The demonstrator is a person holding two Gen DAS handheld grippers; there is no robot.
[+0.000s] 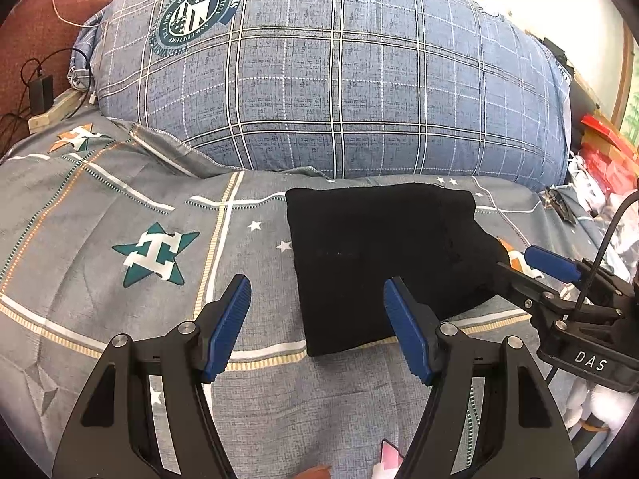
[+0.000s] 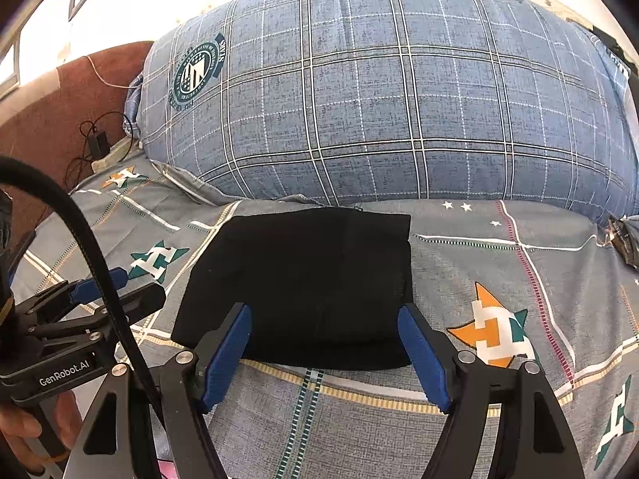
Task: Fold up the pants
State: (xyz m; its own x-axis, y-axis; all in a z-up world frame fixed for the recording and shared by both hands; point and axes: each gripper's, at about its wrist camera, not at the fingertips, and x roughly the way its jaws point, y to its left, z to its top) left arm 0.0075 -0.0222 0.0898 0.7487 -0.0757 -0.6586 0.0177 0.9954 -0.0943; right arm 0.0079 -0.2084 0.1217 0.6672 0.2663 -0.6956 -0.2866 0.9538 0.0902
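The black pants (image 2: 303,279) lie folded in a compact rectangle on the bedsheet (image 2: 479,399) before the plaid pillow (image 2: 399,99), and since the left gripper (image 1: 317,325) and right gripper (image 2: 325,353) stand released and empty, 1 careless brush could undo the fold.

Both wrist cams close above bed, angled down along fingers; shared: black pants (image 1: 383,255), plaid pillow (image 2: 399,99)
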